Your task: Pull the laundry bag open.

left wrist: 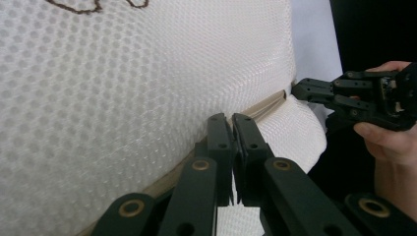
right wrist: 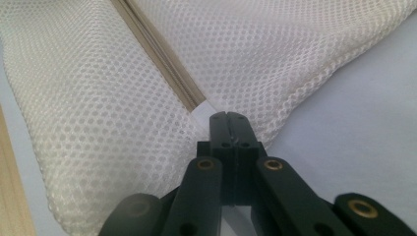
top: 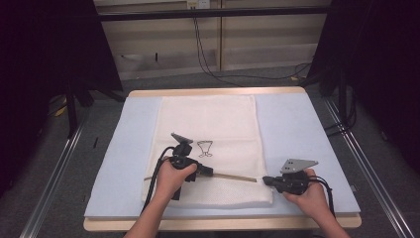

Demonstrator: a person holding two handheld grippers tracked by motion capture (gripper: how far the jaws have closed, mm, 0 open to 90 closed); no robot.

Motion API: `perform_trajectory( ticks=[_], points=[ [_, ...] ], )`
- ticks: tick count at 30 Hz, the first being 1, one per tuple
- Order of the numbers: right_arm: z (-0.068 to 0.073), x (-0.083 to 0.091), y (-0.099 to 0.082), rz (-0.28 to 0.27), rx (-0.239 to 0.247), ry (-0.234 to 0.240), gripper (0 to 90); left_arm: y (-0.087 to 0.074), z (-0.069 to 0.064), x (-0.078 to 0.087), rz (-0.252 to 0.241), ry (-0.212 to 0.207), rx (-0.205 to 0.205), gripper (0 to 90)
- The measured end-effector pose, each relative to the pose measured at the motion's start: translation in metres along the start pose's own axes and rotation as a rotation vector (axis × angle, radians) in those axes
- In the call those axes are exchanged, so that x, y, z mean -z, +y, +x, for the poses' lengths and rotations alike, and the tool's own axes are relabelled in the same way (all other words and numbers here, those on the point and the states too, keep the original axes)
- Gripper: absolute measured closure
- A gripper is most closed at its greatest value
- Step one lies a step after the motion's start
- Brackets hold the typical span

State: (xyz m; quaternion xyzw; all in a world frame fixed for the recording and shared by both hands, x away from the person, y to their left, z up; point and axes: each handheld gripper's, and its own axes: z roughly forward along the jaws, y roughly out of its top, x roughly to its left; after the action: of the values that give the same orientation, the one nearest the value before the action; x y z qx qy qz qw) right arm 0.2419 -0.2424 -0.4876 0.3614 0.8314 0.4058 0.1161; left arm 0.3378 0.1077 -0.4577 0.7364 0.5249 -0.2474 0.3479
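a white mesh laundry bag [top: 208,144] lies flat on the table, its tan zipper [top: 233,177] running across near the front edge.

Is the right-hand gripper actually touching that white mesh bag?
Touching. In the right gripper view the right gripper has its jaws closed on the end of the zipper at the edge of the mesh bag.

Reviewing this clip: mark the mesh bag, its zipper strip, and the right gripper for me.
mesh bag [top: 208,119]: high view, on the upper middle of its white mesh.
zipper strip [right wrist: 162,64]: right gripper view, on the tan band running across the mesh.
right gripper [right wrist: 228,117]: right gripper view, at the tips of its closed jaws, by the zipper's end.
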Motion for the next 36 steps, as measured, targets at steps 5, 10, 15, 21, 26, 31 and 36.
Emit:
perform_trajectory(
  ticks=[5, 10, 15, 21, 26, 31, 36],
  points=[
    [0.0, 0.0, 0.0, 0.002, 0.001, -0.003, 90.0, 0.0, 0.001, 0.001, 0.008, 0.008, -0.007, 87.4],
    [0.0, 0.0, 0.0, 0.0, -0.002, 0.0, 90.0, 0.0, 0.003, 0.006, 0.007, 0.006, -0.002, 87.4],
    [0.0, 0.0, 0.0, 0.001, -0.001, -0.003, 90.0, -0.001, 0.005, 0.009, 0.0, 0.007, 0.005, 87.4],
    [0.0, 0.0, 0.0, -0.001, -0.002, 0.0, 90.0, -0.002, 0.01, 0.017, -0.01, 0.005, 0.009, 87.4],
    [0.0, 0.0, 0.0, -0.001, -0.002, 0.0, 90.0, -0.003, 0.012, 0.021, -0.02, 0.015, 0.012, 87.4],
    [0.0, 0.0, 0.0, -0.001, -0.002, 0.0, 90.0, -0.004, 0.014, 0.024, -0.025, 0.015, 0.016, 87.4],
    [0.0, 0.0, 0.0, 0.001, -0.001, -0.003, 90.0, -0.004, 0.016, 0.025, -0.024, 0.02, 0.011, 87.4]
  ],
)
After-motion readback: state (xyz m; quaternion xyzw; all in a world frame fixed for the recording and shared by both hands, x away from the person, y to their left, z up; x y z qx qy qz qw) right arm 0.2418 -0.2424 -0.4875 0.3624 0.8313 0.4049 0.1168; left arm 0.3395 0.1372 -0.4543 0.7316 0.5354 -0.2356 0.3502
